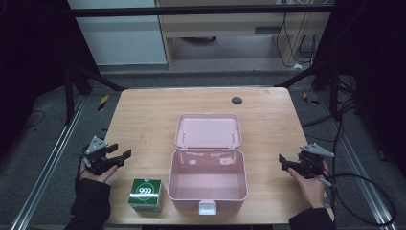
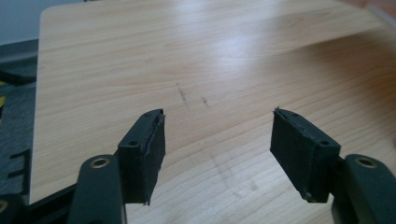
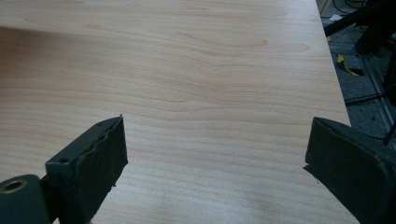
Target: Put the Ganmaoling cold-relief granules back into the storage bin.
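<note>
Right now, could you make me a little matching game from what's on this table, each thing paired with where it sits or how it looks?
Things:
1. pink box
2. green carton
3. left gripper
4. dark round spot

Descriptions:
A. near the table's far edge
B. lid swung open, nothing inside
C. jaws apart, holding nothing
D. at the near edge, left of the box

Pairs: 1-B, 2-D, 3-C, 4-A

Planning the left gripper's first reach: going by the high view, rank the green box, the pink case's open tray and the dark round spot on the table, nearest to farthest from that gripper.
From the left gripper:
1. Green box, just to its right, at the near edge.
2. Pink case's open tray, mid-table, further right.
3. Dark round spot, near the table's far edge.
</note>
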A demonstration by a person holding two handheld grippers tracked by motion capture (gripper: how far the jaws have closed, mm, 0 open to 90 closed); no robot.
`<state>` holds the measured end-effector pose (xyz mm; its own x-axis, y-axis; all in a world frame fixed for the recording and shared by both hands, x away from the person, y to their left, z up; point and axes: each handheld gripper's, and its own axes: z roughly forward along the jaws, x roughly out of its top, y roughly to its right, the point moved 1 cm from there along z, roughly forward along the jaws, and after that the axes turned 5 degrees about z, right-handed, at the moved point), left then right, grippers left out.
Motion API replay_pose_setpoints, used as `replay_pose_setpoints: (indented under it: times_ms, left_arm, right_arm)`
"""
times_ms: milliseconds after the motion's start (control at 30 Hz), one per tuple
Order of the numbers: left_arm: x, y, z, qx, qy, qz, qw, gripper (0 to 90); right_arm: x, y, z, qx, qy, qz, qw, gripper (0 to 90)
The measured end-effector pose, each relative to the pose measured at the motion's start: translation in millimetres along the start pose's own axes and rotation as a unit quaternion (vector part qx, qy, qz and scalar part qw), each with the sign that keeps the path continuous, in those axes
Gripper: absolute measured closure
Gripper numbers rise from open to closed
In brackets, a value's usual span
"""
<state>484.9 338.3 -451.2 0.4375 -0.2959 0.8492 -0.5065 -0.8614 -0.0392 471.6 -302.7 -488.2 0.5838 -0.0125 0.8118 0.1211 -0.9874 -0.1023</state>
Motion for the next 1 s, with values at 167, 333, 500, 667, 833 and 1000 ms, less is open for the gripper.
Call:
replay_pose_setpoints:
  times_ms: [167,333,500,667,833,1000]
  left_arm:
    - [11.2,3.0,-6.8,-0.056,-0.014,0.023,0.9980,33.3]
    - [20.0,9.9,-11.6,-0.082,-0.018,0.050,0.9952,31.1]
    - [31.2,12.7,-13.3,-0.099,-0.034,0.086,0.9908,25.1]
    - [43.7,15.0,-18.8,-0.137,-0.030,0.115,0.9834,19.7]
    - [50.9,18.6,-24.5,-0.152,-0.042,0.143,0.9772,17.7]
    - [60.1,20.8,-29.5,-0.163,-0.056,0.166,0.9709,15.7]
  right_arm:
    - [-2.3,-0.7,-5.2,-0.003,0.001,-0.012,0.9999,5.2]
    - [-5.9,-1.1,-7.5,0.000,0.000,-0.018,0.9998,5.1]
    - [-7.6,-1.2,-8.9,0.002,0.004,-0.023,0.9997,4.7]
    - [-9.9,-2.8,-6.9,0.003,-0.001,-0.034,0.9994,4.4]
    - [-10.0,-3.0,-7.1,0.004,-0.001,-0.034,0.9994,4.3]
    - [-10.8,-3.9,-6.3,0.006,-0.003,-0.038,0.9992,4.0]
